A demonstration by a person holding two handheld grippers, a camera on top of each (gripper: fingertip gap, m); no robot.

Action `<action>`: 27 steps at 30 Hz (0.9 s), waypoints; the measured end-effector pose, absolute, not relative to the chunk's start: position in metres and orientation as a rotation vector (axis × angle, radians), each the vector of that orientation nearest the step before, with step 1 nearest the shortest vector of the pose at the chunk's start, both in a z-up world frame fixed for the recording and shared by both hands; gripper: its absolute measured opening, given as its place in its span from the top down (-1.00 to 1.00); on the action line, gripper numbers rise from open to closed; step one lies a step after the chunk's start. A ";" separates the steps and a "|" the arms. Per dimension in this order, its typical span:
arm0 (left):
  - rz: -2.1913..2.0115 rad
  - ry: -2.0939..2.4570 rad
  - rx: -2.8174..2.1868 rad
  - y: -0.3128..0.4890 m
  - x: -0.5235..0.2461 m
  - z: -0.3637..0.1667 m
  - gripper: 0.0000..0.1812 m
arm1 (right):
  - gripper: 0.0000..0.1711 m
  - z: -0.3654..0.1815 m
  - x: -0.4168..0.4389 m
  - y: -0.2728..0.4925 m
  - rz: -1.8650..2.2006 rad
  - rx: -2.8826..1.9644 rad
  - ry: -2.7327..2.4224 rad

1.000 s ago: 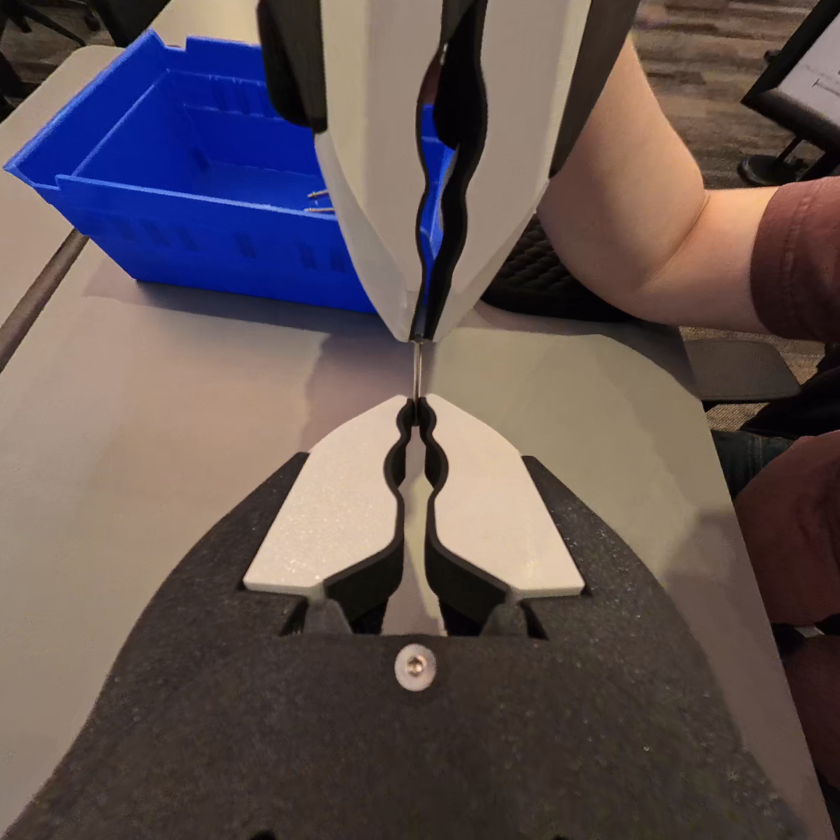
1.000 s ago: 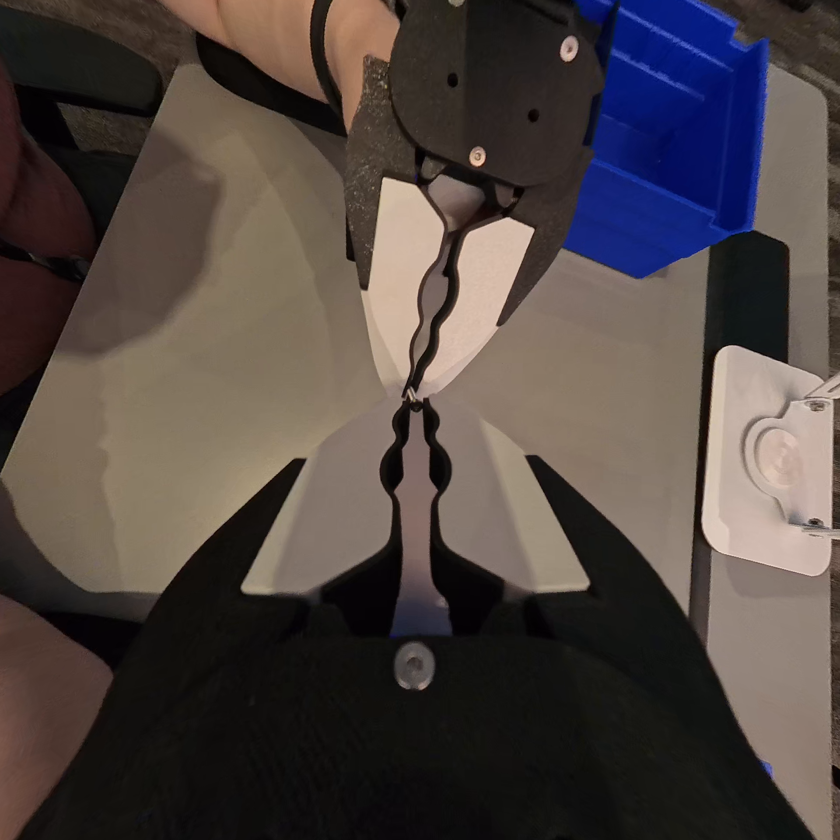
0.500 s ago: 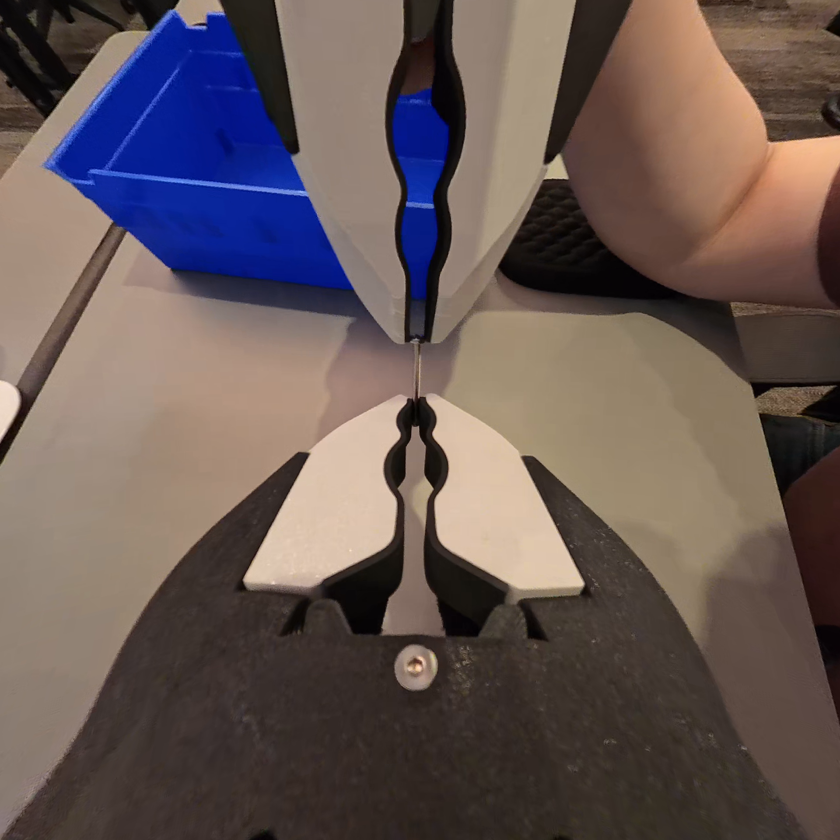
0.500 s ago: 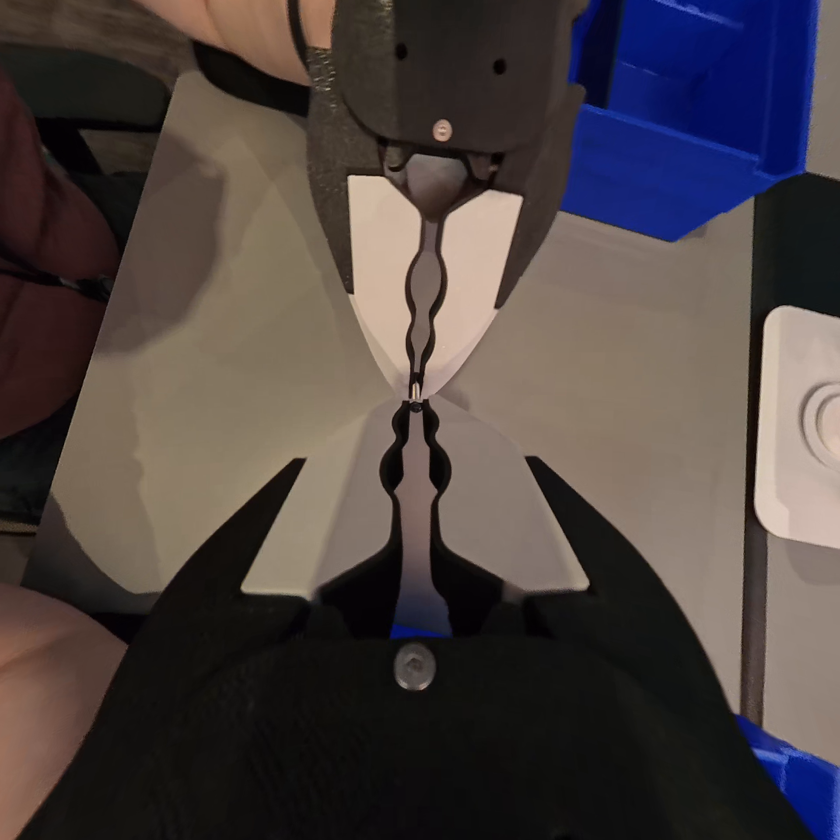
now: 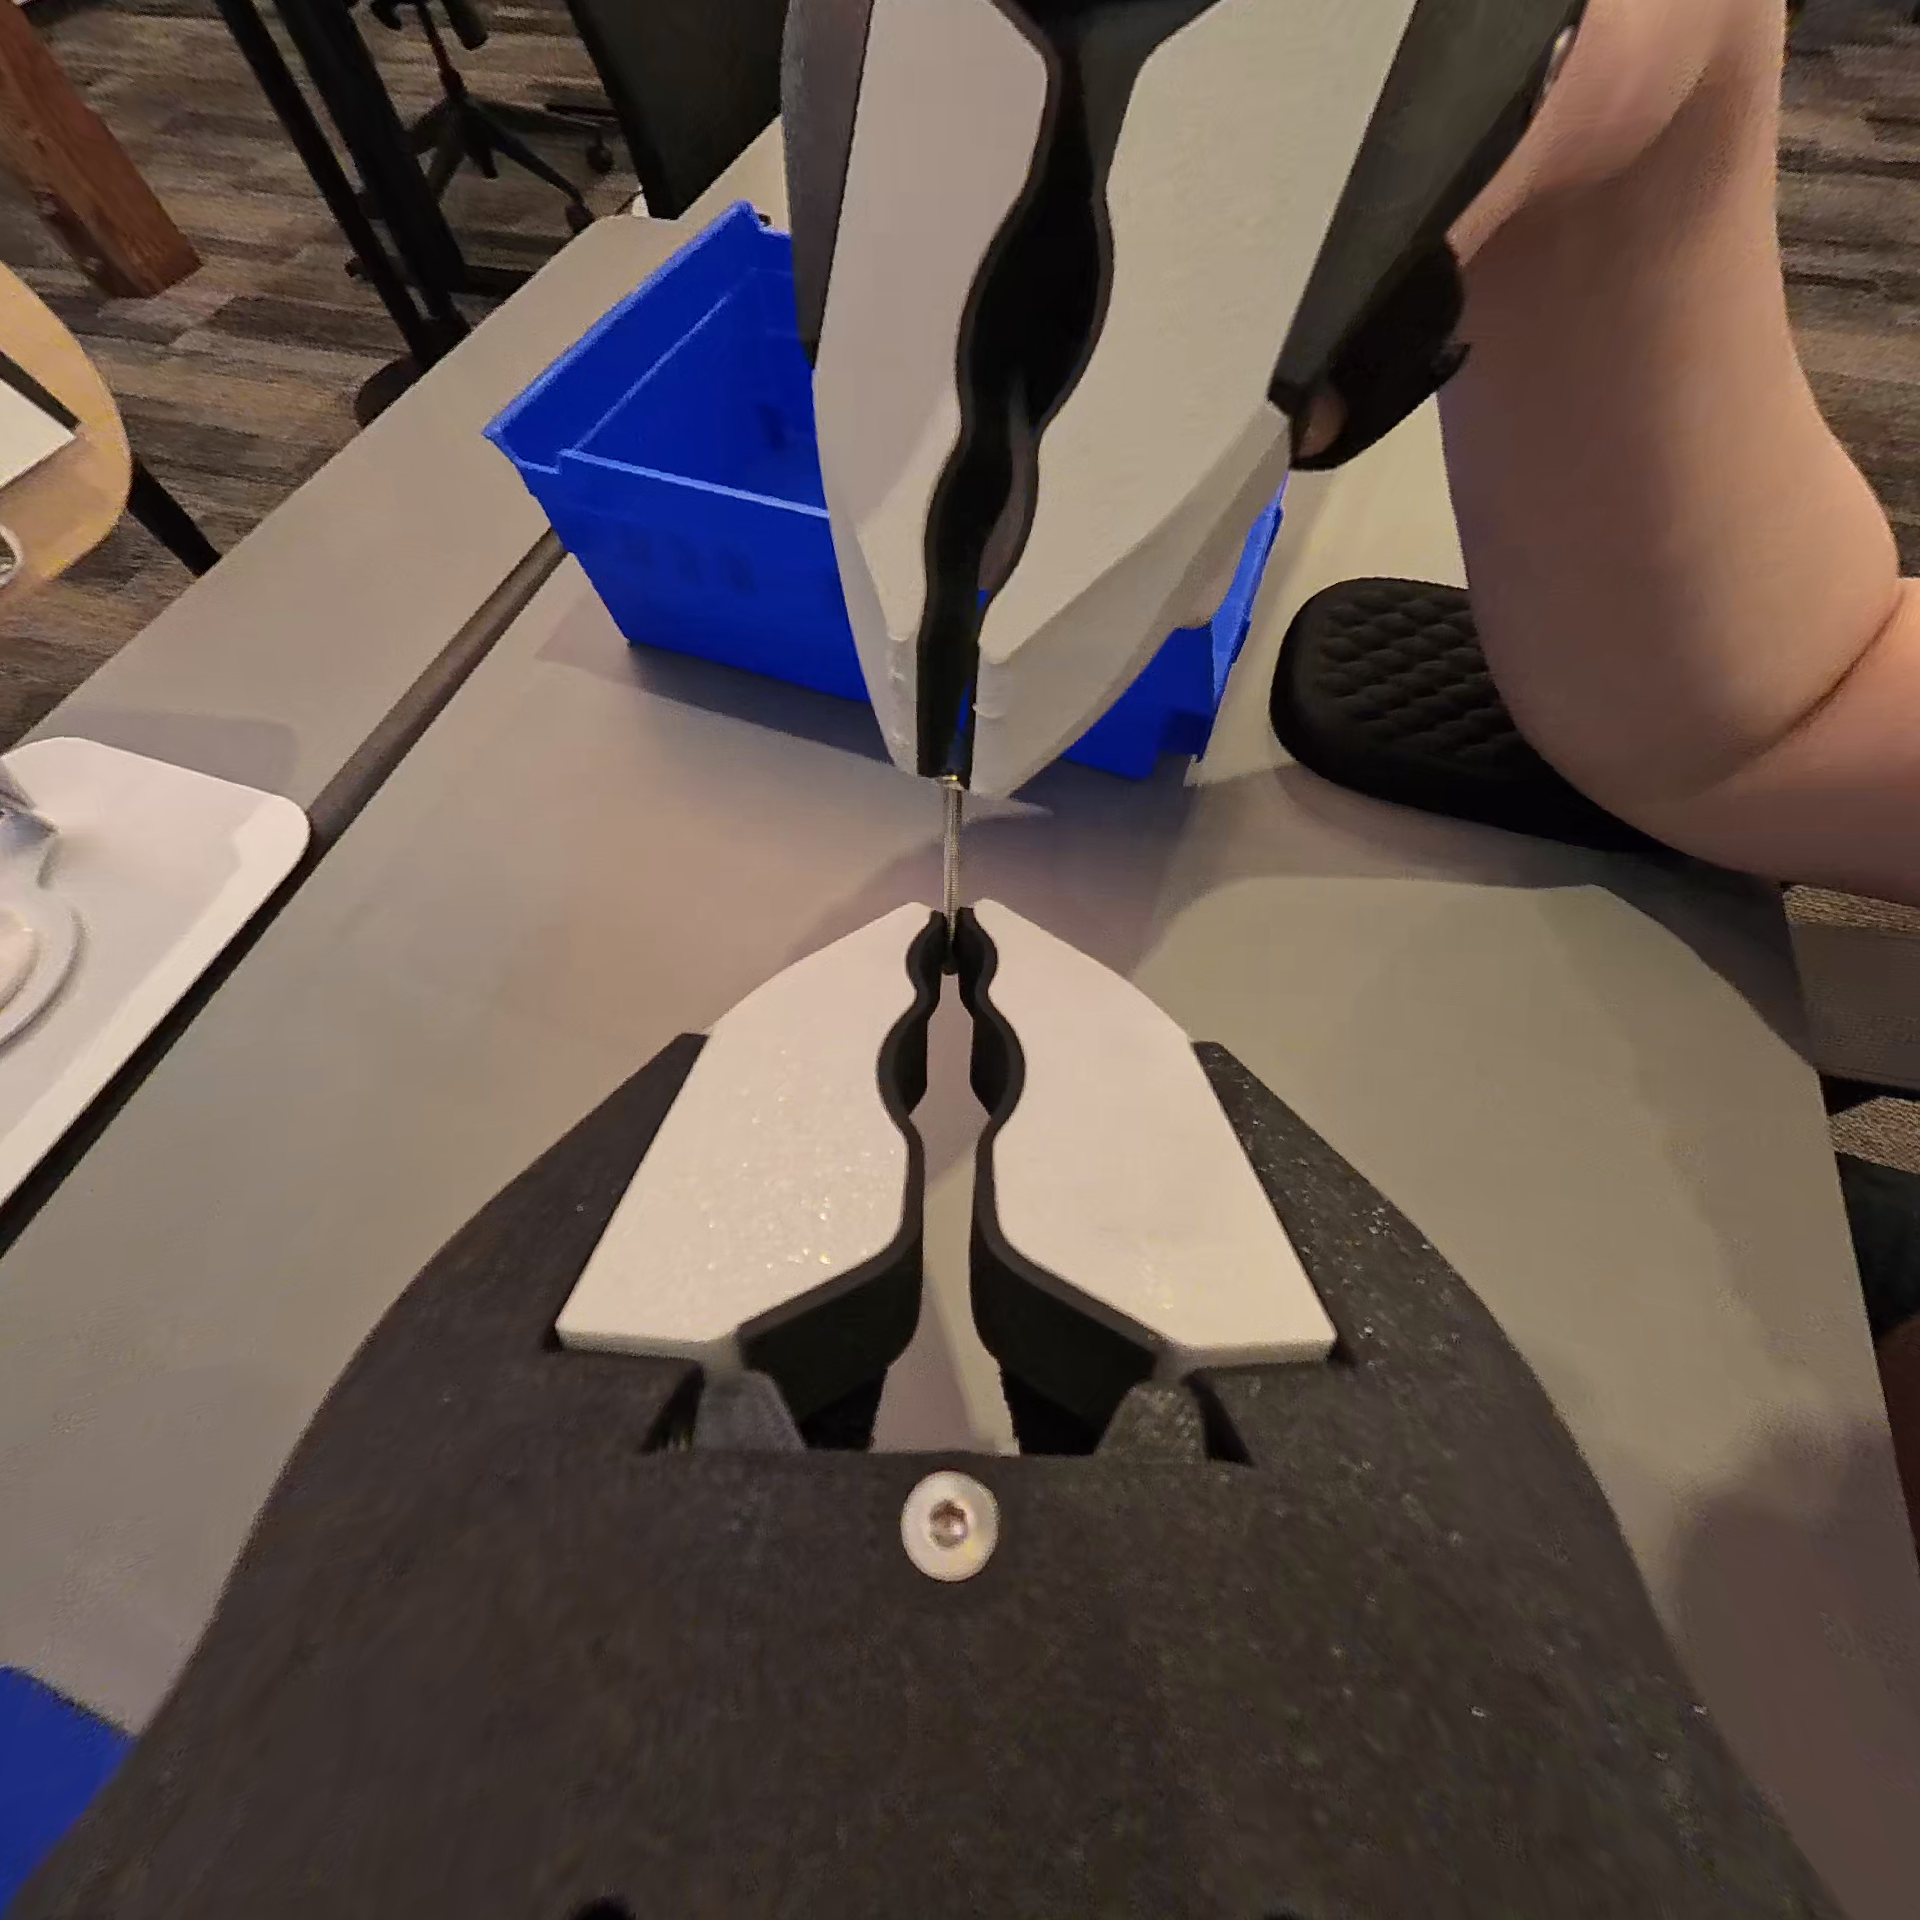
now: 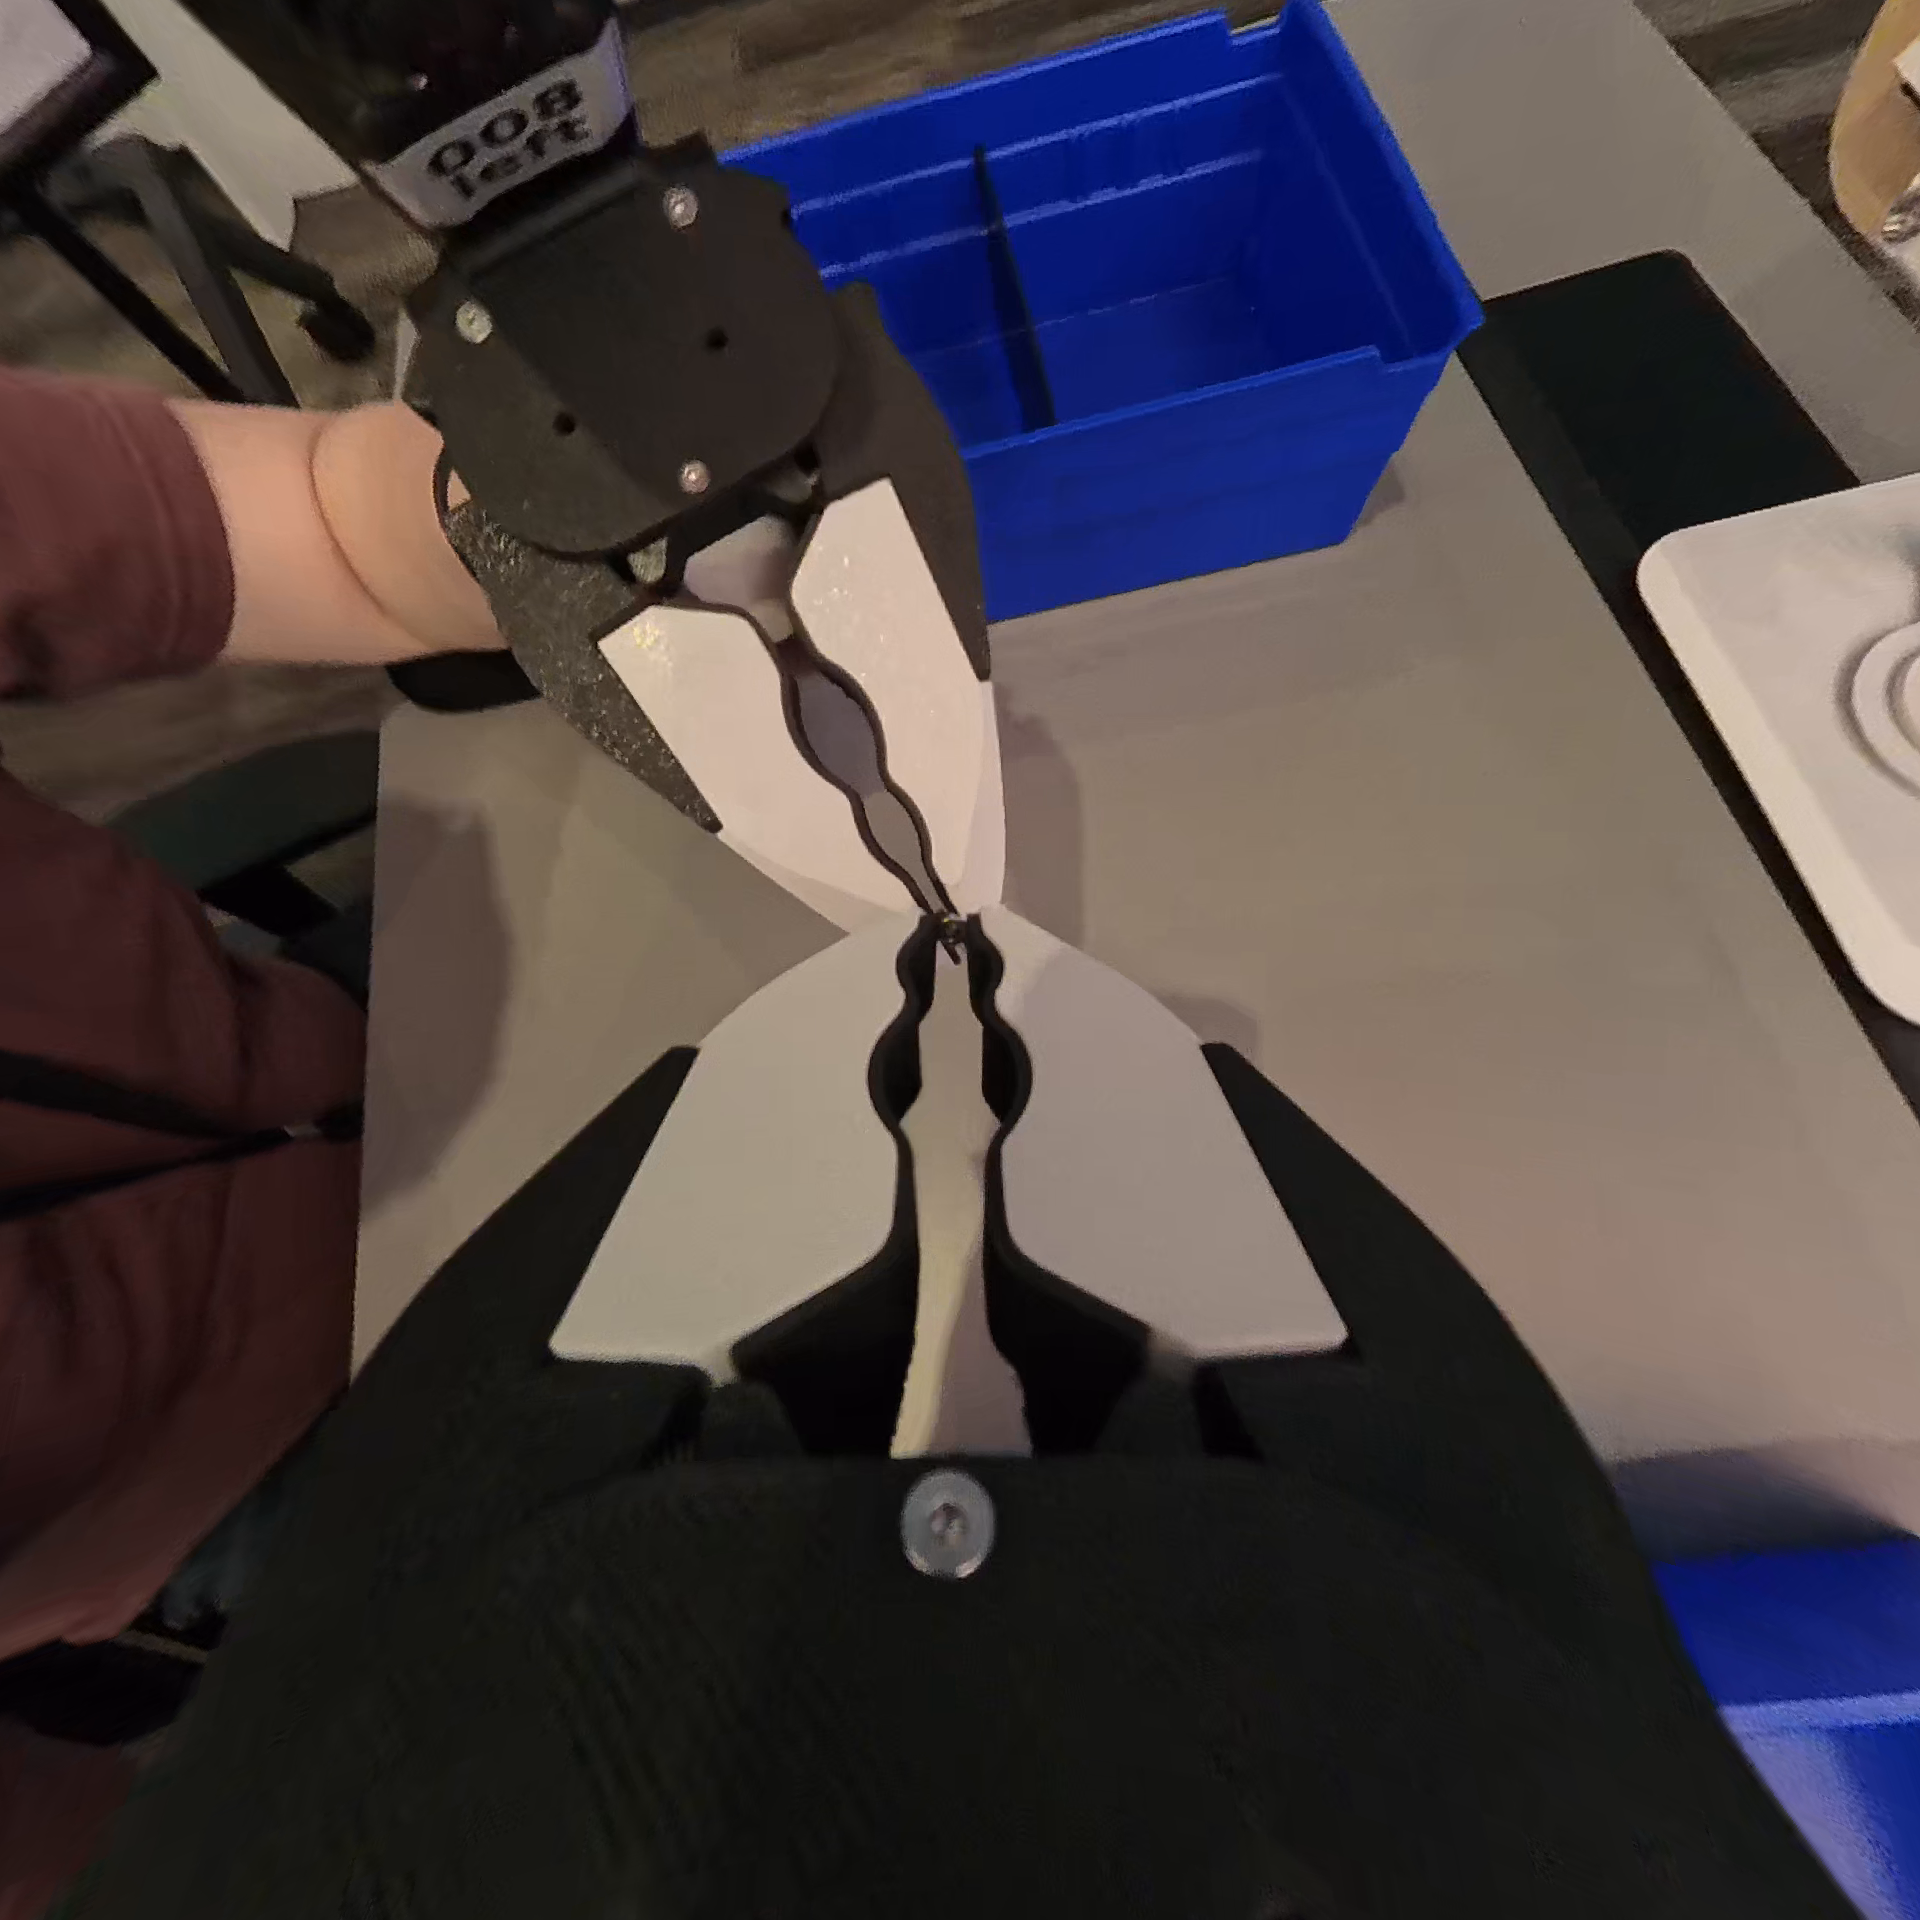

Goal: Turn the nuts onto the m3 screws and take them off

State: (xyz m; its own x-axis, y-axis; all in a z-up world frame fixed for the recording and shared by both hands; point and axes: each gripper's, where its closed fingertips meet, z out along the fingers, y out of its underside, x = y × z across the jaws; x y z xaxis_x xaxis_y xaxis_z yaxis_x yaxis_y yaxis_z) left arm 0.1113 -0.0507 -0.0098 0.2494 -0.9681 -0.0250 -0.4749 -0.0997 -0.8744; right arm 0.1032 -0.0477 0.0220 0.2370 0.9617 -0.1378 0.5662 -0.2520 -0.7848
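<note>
A thin silver m3 screw (image 5: 948, 852) spans the short gap between the two grippers above the grey table (image 5: 520, 987). My left gripper (image 5: 948, 927) is shut on the screw's near end. My right gripper (image 5: 951, 771) comes down from the top, tip to tip with the left, and is shut on a small nut (image 5: 952, 777) at the screw's far end. In the right wrist view my right gripper (image 6: 948, 932) meets the left gripper (image 6: 933, 906), which a hand holds at the upper left. There the screw (image 6: 951, 928) is a small dark spot, mostly hidden between the tips.
A blue divided bin (image 6: 1174, 499) stands on the table behind the grippers and also shows in the left wrist view (image 5: 686, 540). A white base plate (image 6: 1766, 748) lies at the table's side. Another blue bin (image 6: 1829, 1745) is near. A black armrest pad (image 5: 1392, 675) and the person's arm (image 5: 1662, 520) are on the right. My two grippers' fingertips are within a few centimetres of each other. Both grippers' tips are roughly 35 cm from the white base plate (image 6: 1766, 748).
The right gripper has rolled about the screw's axis, so the left gripper now leans the other way in its view. Both grippers stay shut, tip to tip on the screw.
</note>
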 end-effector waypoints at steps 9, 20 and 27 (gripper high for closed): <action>-0.824 1.287 -1.648 -0.050 0.109 0.008 0.98 | 0.74 0.039 0.098 -0.044 0.790 -1.749 -1.403; -1.094 1.163 -1.351 -0.069 0.102 0.064 0.98 | 0.59 0.100 0.087 -0.081 1.025 -1.198 -1.412; -1.131 1.165 -1.301 -0.078 0.103 0.072 0.98 | 0.37 0.114 0.072 -0.086 1.158 -1.055 -1.311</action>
